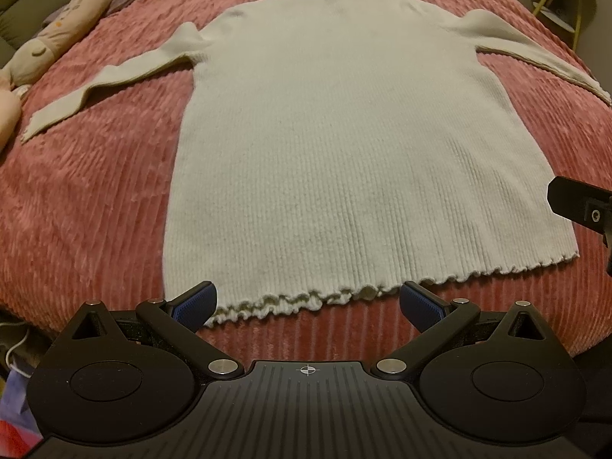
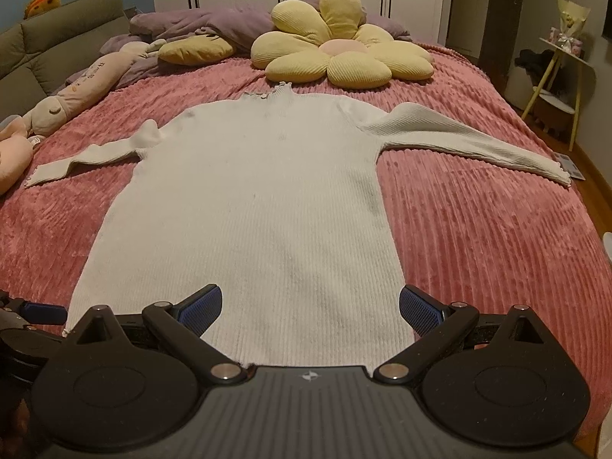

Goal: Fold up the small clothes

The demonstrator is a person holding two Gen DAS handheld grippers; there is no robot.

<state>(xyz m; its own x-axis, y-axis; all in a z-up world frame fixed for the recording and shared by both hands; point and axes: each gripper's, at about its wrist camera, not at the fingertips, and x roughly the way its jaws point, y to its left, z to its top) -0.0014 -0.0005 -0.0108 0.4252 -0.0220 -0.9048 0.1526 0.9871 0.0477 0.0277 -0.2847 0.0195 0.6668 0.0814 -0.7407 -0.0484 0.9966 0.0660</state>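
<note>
Nearest: left gripper (image 1: 308, 304) spread wide, gripping nothing, poised at the frilled hem (image 1: 290, 300) of the sweater (image 1: 325, 145). Right gripper (image 2: 310, 308) likewise spread wide and empty, hanging over the lower body of the sweater near its right corner. Judged at the very start: no fold made yet. Sweater laid flat and face up on the pink bedspread (image 2: 478, 229), left sleeve (image 2: 88, 158) and right sleeve (image 2: 478, 141) both stretched outward, collar (image 2: 269, 91) toward the far end. Remaining, by judgement: sleeves in, body folded over. Beyond the collar: flower cushion (image 2: 340, 46), plush toy (image 1: 57, 34) at far left. Hidden: hem edge below the right gripper's body in its own view; right cuff cut off in the left view. Contact between fingers and cloth not discernible.
</note>
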